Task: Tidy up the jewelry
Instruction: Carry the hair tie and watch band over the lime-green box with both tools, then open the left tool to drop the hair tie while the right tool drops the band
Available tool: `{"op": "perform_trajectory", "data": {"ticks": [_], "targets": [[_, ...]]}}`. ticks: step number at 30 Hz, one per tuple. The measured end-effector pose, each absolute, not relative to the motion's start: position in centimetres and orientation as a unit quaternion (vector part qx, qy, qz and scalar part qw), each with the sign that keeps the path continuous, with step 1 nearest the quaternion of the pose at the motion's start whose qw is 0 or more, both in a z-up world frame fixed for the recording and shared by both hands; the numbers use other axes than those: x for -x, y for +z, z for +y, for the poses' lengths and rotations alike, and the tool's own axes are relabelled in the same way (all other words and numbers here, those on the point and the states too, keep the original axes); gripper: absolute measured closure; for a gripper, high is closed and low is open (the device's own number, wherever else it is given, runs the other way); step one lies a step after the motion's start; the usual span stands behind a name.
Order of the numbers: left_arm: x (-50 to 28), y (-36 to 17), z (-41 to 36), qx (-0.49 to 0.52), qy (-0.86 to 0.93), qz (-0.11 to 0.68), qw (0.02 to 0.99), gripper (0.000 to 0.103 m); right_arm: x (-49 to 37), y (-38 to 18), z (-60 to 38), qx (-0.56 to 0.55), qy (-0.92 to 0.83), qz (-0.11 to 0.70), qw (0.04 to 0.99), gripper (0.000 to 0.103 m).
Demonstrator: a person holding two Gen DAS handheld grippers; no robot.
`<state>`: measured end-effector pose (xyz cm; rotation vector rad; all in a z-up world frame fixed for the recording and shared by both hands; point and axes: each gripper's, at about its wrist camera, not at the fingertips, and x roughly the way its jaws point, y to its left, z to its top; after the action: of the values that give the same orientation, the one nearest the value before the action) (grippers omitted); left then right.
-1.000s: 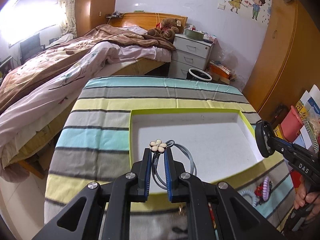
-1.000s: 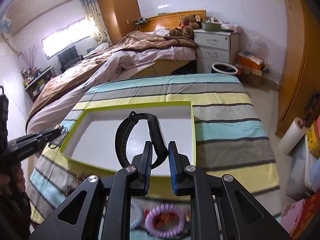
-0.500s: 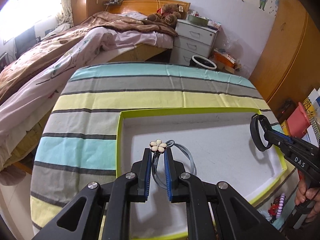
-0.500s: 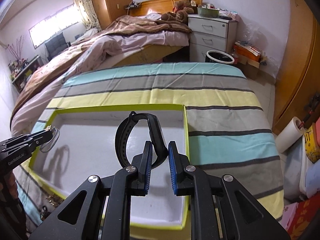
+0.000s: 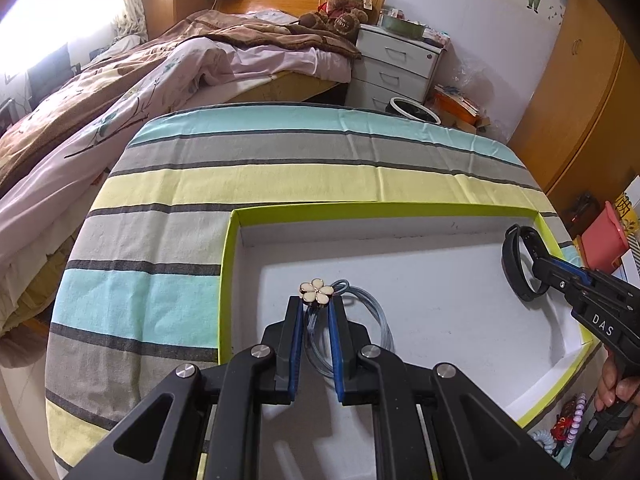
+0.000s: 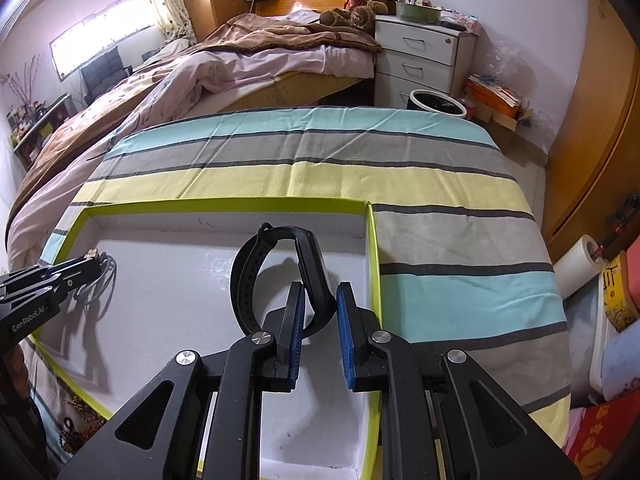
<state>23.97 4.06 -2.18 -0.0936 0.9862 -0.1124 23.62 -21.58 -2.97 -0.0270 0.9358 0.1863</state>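
Note:
A shallow white box with a lime-green rim lies on the striped cloth. My left gripper is shut on a grey-blue hair tie with a cream flower charm and holds it just above the box floor near the left wall. My right gripper is shut on a black wristband, whose loop stands up over the right part of the box. Each view shows the other tool: the right gripper with the wristband, and the left gripper with the hair tie.
Loose beaded bracelets lie on the cloth outside the box's near right corner. A hand grips the right tool. Beyond the striped table are a bed, white drawers and a bin.
Both grippers have moved forward and down over the white box, which now fills more of each view. Both keep their grip, one on the hair tie, the other on the wristband.

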Motion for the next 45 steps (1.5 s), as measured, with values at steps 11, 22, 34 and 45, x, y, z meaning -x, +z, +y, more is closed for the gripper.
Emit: {"op": "perform_trajectory", "data": {"ticks": [11,22,34,45], "targets": [[-24.0,-2.1,4.0,0.048,-0.048,0.474,0.878,0.09,-23.9,-3.0,-21.4,0.014,0.094,0.453,0.886,0.086],[-23.6,-1.6,3.9,0.056,-0.054,0.468,0.88,0.069,-23.7,-2.7,-21.4,0.009,0.096,0.446,0.89,0.081],[-20.2,0.6,4.0,0.071,-0.065,0.443,0.891,0.06,-21.2,-1.2,-21.7,-0.01,0.114,0.42,0.9,0.07],[-13.0,2.5,5.0,0.1,-0.066,0.405,0.906,0.053,-15.0,0.3,-24.7,-0.05,0.131,0.382,0.913,0.067]]}}
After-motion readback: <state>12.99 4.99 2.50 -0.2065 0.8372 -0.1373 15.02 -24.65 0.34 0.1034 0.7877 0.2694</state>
